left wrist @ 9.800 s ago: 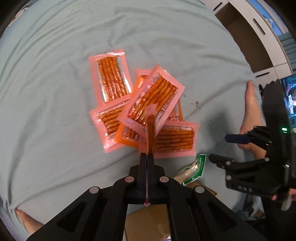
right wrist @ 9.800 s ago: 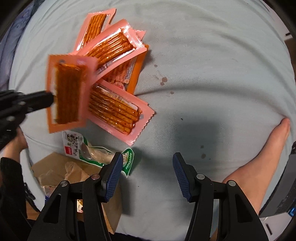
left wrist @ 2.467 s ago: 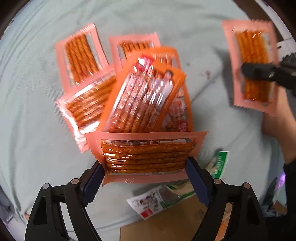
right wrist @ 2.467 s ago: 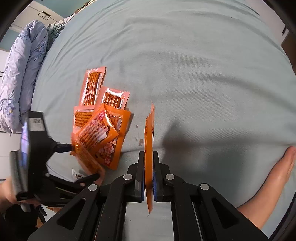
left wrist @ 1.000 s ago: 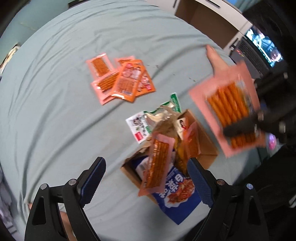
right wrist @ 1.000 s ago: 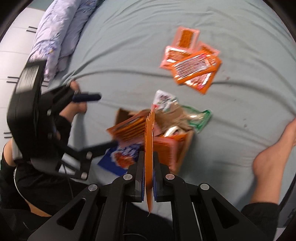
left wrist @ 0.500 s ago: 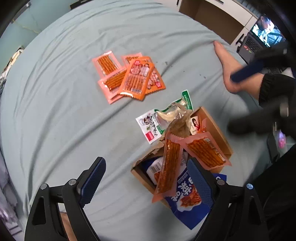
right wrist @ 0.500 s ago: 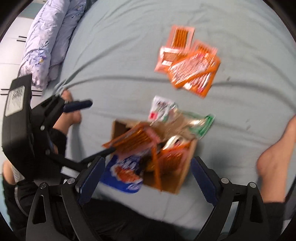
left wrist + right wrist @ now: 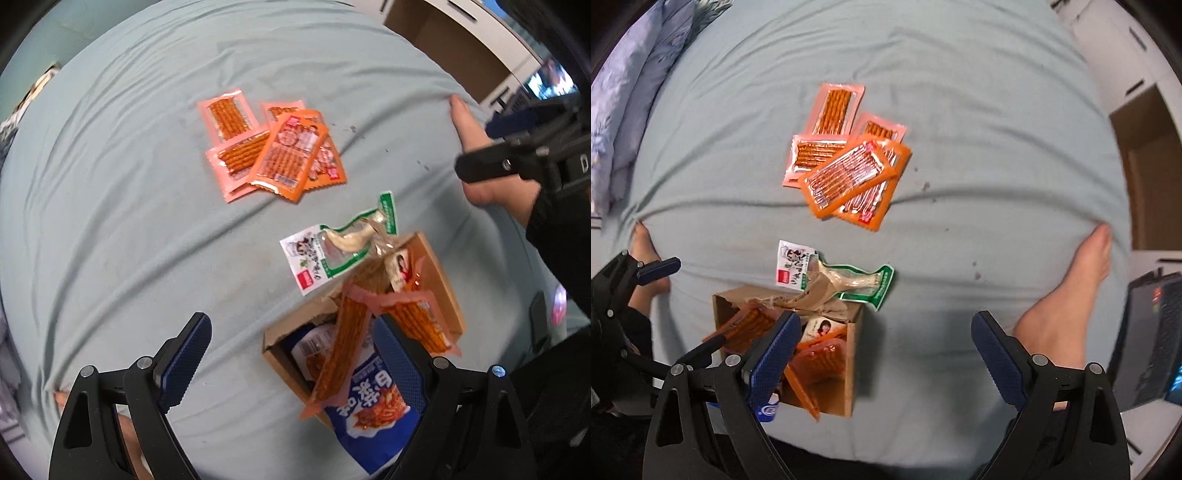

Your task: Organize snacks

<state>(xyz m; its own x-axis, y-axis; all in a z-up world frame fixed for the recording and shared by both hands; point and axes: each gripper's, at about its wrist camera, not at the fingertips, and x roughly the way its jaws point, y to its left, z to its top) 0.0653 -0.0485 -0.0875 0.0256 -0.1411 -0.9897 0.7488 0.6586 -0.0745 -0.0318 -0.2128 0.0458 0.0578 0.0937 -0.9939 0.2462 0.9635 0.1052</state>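
Observation:
A brown cardboard box (image 9: 445,280) (image 9: 851,365) sits on the pale blue bedsheet near its front edge. Two pink stick-snack packets (image 9: 341,350) (image 9: 419,321) stick out of it, above a blue bag (image 9: 373,410). A green-and-white packet (image 9: 340,251) (image 9: 849,282) leans over the box's far rim. Further up the sheet lies a pile of pink and orange stick-snack packets (image 9: 273,151) (image 9: 849,166). My left gripper (image 9: 291,350) (image 9: 683,306) hangs open over the box's left side, holding nothing. My right gripper (image 9: 882,343) (image 9: 484,146) is open and empty, just right of the box.
A person's bare feet (image 9: 1071,288) (image 9: 646,254) rest on the sheet at both sides of the box. A laptop (image 9: 1152,339) stands at the right edge, a flowered pillow (image 9: 624,74) at the far left. Cupboards (image 9: 461,40) stand beyond the bed.
My right gripper opened and let go of a pink packet, which now lies in the box; that gripper then moved off to the right. The left gripper stayed open above the box.

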